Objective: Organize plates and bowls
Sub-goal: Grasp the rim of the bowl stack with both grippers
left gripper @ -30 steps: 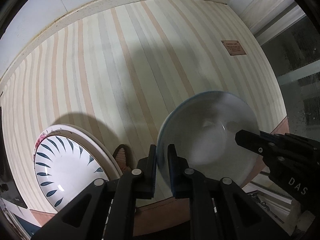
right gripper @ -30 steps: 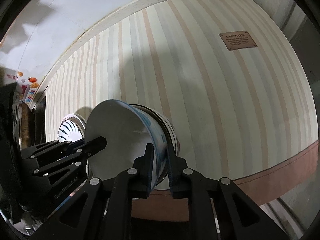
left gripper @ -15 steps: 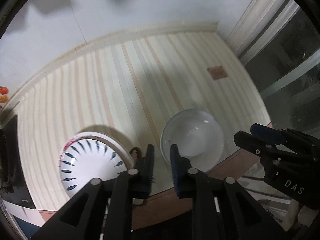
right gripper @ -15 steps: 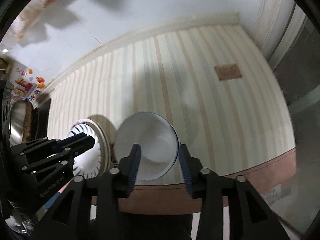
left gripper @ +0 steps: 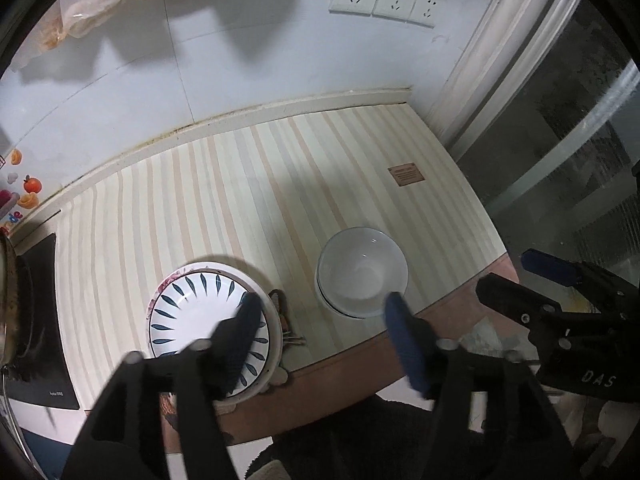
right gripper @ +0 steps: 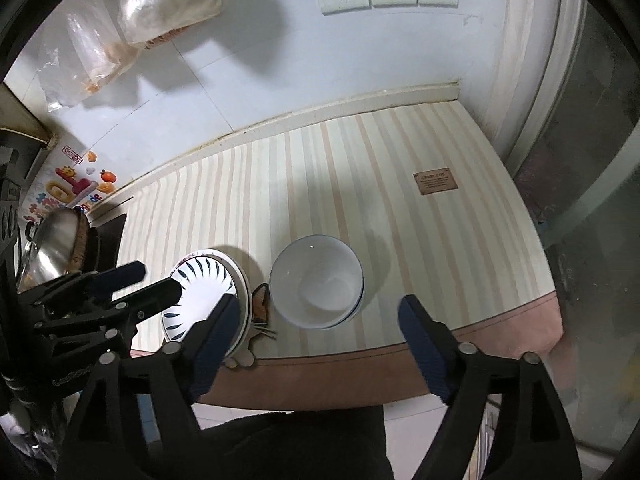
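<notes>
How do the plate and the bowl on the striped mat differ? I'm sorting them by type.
The plate is wide and shallow; the bowl is narrower and deep. The plate's face carries dark blue leaf strokes radiating around a white centre; the bowl's inside is plain white with only a thin blue rim line. Both sit upright on the striped mat near its front edge, side by side and apart.

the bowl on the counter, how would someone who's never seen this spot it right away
Start at the striped mat covering the counter and go to its near edge. Two dishes sit there side by side: the bowl is the deep, plain white one on the right, while its left neighbour is a flat plate with dark leaf marks.
</notes>
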`<state>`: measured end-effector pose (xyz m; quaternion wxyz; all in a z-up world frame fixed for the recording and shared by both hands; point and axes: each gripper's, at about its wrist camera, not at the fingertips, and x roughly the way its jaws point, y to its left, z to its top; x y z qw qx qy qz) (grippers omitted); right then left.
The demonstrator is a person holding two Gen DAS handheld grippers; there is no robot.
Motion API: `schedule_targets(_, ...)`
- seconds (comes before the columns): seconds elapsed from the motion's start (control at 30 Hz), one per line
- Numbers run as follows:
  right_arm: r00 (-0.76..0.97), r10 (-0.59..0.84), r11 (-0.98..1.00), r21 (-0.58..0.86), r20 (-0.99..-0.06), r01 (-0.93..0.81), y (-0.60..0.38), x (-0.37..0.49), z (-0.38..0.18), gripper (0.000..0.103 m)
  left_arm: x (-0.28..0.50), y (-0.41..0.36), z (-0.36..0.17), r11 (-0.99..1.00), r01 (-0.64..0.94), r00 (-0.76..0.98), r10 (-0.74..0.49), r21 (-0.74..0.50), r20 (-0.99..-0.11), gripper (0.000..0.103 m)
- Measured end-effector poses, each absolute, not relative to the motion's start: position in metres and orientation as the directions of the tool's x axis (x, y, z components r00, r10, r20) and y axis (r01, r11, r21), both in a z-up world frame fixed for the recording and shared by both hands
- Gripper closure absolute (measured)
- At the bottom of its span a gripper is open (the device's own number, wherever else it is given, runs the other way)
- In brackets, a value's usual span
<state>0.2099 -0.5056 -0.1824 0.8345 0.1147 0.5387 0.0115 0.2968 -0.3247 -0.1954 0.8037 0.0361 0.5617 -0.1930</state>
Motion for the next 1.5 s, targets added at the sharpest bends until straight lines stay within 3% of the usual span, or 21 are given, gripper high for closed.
schedule_targets(0.17, 0.433, 0.11, 0.976, 0.18, -0.895, 0.124, -0.507, 0.197, -0.17, 0.012, 0.292, -0.326, -0.191, 0.907, 0.371, 0.26, -0.31, -0.202, -0.915, 0.027)
schedule_targets(0.47, 0.442, 0.084, 0.979, 0.156, -0.893, 0.129, -0.511, 0.192, -0.163, 0.011, 0.292, -0.333, -0.195, 0.898, 0.374, 0.231, -0.334, -0.233, -0.914, 0.027)
schedule_targets(0.77, 0.408, 0.118, 0.972, 0.188, -0.905, 0.137, -0.524, 0.209, -0.191, 0.009, 0.314, -0.337, -0.216, 0.908, 0.35, 0.221, -0.32, -0.232, -0.921, 0.027)
schedule_targets(1.13, 0.265, 0.35, 0.896, 0.404, -0.898, 0.185, -0.55, 0.26, -0.321, 0.008, 0.378, -0.35, -0.336, 0.925, 0.2, -0.021, -0.325, -0.322, -0.946, 0.029)
schedule_targets(1.5, 0.167, 0.594, 0.736, 0.616, -0.787, 0.282, -0.562, 0.292, -0.437, 0.008, 0.408, -0.367, -0.414, 0.909, 0.127, -0.21, -0.366, -0.397, -0.906, 0.029)
